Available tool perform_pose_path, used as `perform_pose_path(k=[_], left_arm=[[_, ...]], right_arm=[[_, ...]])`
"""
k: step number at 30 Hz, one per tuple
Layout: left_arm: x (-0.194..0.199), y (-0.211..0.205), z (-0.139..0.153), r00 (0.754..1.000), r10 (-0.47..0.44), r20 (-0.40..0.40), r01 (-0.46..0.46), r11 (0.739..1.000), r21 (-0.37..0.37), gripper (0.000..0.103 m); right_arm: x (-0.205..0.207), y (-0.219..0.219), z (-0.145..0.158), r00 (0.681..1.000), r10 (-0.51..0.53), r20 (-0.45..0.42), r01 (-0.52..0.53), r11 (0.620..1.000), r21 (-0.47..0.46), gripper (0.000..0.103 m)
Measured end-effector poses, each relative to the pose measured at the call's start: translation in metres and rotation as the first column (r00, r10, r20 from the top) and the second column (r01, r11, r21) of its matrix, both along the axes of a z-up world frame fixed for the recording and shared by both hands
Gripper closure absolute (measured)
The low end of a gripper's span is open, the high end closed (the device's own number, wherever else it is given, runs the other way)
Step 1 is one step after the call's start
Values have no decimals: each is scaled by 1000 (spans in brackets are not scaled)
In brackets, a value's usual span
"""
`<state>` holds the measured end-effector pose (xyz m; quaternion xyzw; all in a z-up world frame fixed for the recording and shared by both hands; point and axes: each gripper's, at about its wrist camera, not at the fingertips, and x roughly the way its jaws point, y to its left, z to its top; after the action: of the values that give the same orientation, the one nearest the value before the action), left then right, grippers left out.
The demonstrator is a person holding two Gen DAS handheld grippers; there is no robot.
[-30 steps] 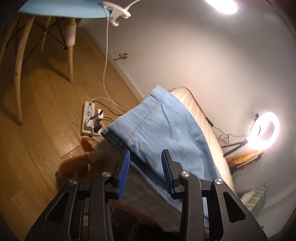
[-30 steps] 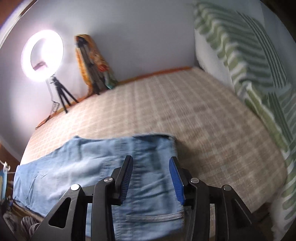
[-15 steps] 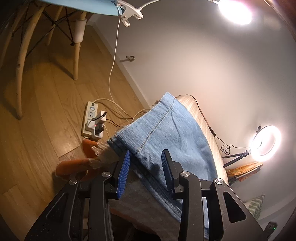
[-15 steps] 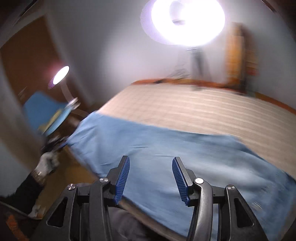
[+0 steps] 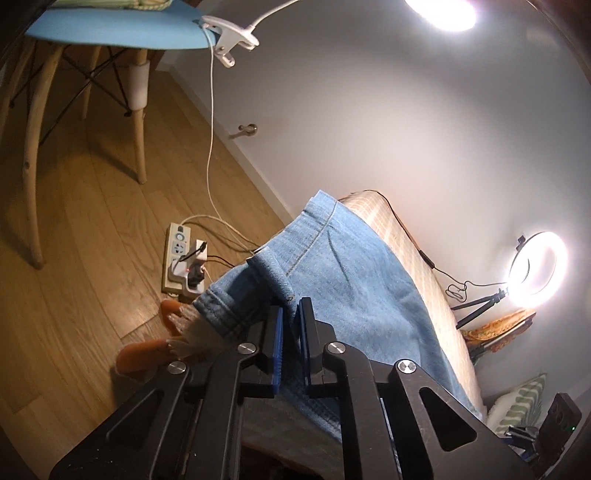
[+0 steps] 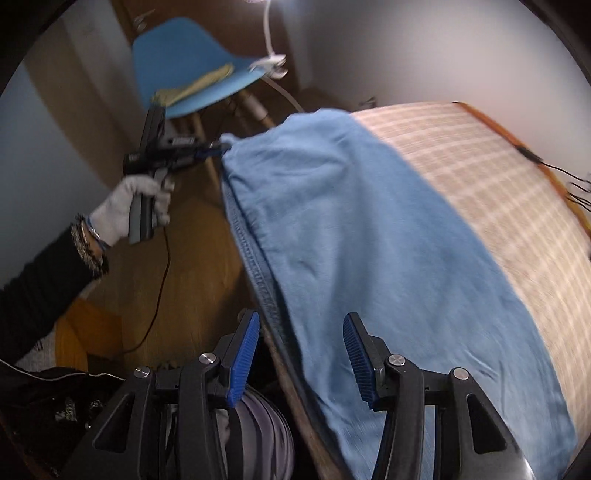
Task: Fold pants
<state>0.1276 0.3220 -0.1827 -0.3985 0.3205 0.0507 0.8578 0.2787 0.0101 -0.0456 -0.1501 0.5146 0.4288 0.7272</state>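
Note:
Light blue denim pants (image 5: 347, 273) lie along the near edge of the checked bed (image 5: 388, 229), their hem end hanging over the side. My left gripper (image 5: 290, 314) is shut on the hem corner of the pants. In the right wrist view the pants (image 6: 369, 236) spread across the bed (image 6: 480, 173), and the left gripper (image 6: 218, 149) pinches their far corner. My right gripper (image 6: 301, 332) is open, its jaws on either side of the pants' seamed edge, just above it.
A blue chair (image 5: 122, 33) with a clip lamp (image 5: 229, 48) stands on the wood floor. A power strip (image 5: 183, 262) with cables lies by the bed. A ring light (image 5: 535, 273) on a tripod stands at the far side. A green striped pillow (image 5: 524, 398) shows at the right.
My left gripper has closed on the hem corner of the pants. My right gripper has swung left from the waist end to face the hem end, still open.

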Motion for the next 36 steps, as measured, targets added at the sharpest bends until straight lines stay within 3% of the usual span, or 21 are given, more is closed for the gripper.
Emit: perform_pose_path(k=[4,8,11,13,16,21,24,30,33,36], left_arm=[[1,-1,5,1000,-5,6,4,1000,19,98],[2,-3,9,1000,-14,6,14,999,36,98],[2,-3,10,1000,-17,3,17,999,43,99],[1,-2,12,1000,-20,6,19,999,41,99],[0,-1,15,1000,-25,11,24,999,44,99],[-3,0,18,999,-25,20,24,999,40,100],[-8,3,18,999,-17,33,16,999,48,100],[-9,14,-9,1000,1,-22,-1,1000,13,99],[-15,17,-10,999,30,-38,-30,1000,-4,93],[-24,27,-11,999,44,-1,-44,995,-89,86]], right_arm=[[-2,17,-17,998,52,-22,-53,998,-41,52],[-10,35,-38,994,110,20,-106,982,-157,56],[-18,47,-50,988,144,63,-125,963,-237,70],[-19,47,-53,986,151,75,-126,956,-266,90],[-18,46,-54,986,143,82,-117,957,-267,100],[-18,41,-43,987,136,85,-113,967,-227,103],[-21,39,-26,988,143,55,-134,981,-142,103],[-23,49,-48,983,184,16,-178,964,-196,103],[-26,53,-54,980,201,-1,-197,958,-208,102],[-25,52,-48,981,196,-2,-193,964,-184,101]])
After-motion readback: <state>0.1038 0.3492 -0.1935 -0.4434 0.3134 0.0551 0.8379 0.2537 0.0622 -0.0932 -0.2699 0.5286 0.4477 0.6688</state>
